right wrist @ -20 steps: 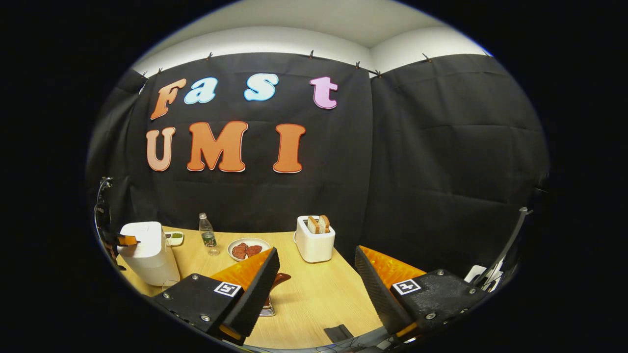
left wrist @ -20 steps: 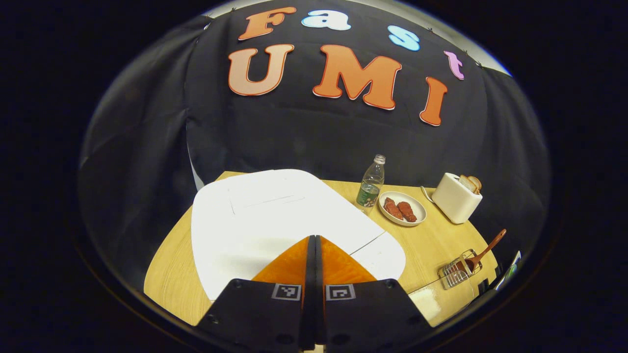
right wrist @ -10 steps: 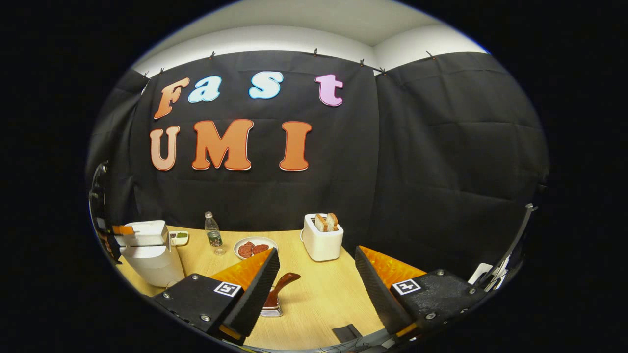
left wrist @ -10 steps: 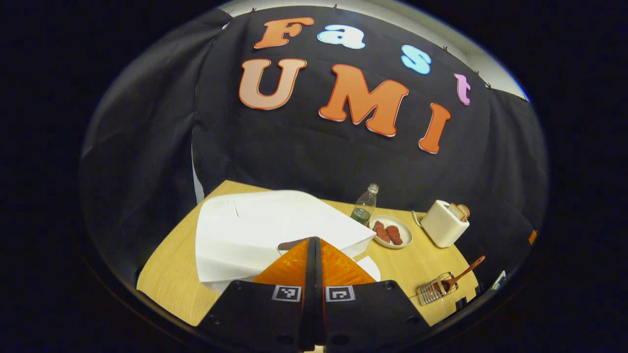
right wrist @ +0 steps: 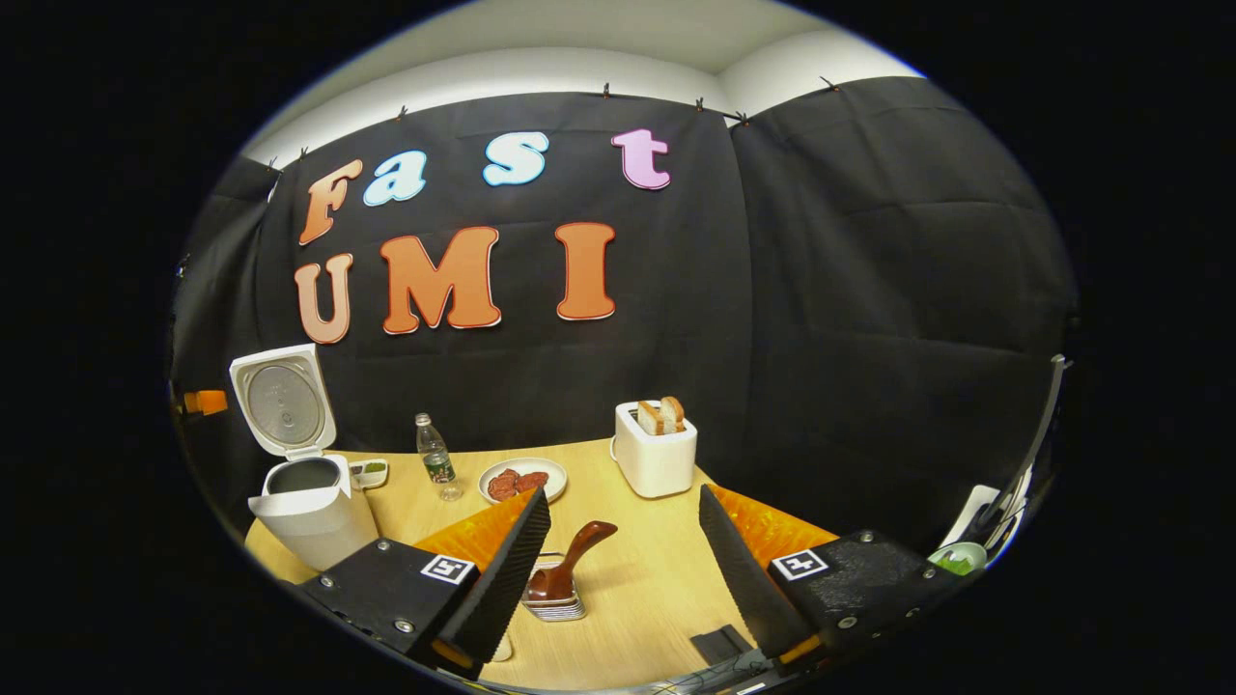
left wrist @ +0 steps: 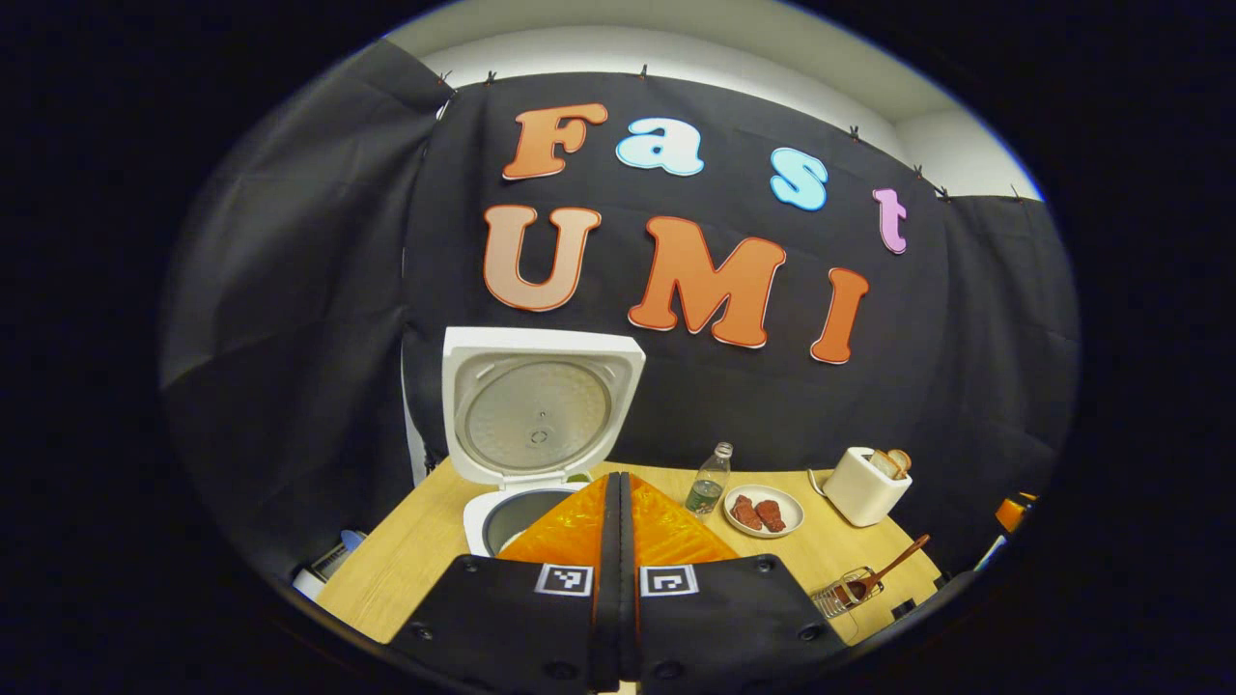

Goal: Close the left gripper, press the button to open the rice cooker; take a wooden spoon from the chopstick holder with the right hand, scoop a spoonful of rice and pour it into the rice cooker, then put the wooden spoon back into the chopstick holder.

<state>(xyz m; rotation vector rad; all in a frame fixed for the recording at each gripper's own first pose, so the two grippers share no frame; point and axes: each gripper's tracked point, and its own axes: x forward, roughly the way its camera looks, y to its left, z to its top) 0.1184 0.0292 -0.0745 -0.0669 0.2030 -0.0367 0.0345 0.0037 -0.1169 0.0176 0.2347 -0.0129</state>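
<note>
Wooden spoon [right wrist: 570, 560] leans in the chopstick holder [right wrist: 552, 606] near the table's [right wrist: 628, 579] front edge, between the right gripper's [right wrist: 623, 560] spread fingers; the left gripper [left wrist: 619, 521] is pressed closed, empty, before the open rice cooker [left wrist: 521, 454]. A skewed grab on the tilted handle could tip the light holder.

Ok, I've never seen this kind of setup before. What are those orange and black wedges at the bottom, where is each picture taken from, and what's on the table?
The wedges are the fingers of two hand-held grippers; a person carries one in each hand, and a fisheye camera rides on each.

In the left gripper view, the left gripper has its fingers pressed together, empty. Beyond it stands a white rice cooker with its lid up.

In the right gripper view, the right gripper is spread open, empty. Between its fingers a wooden spoon rests in a wire chopstick holder.

Also on the wooden table: a water bottle, a plate of reddish food and a toaster with bread slices.
</note>
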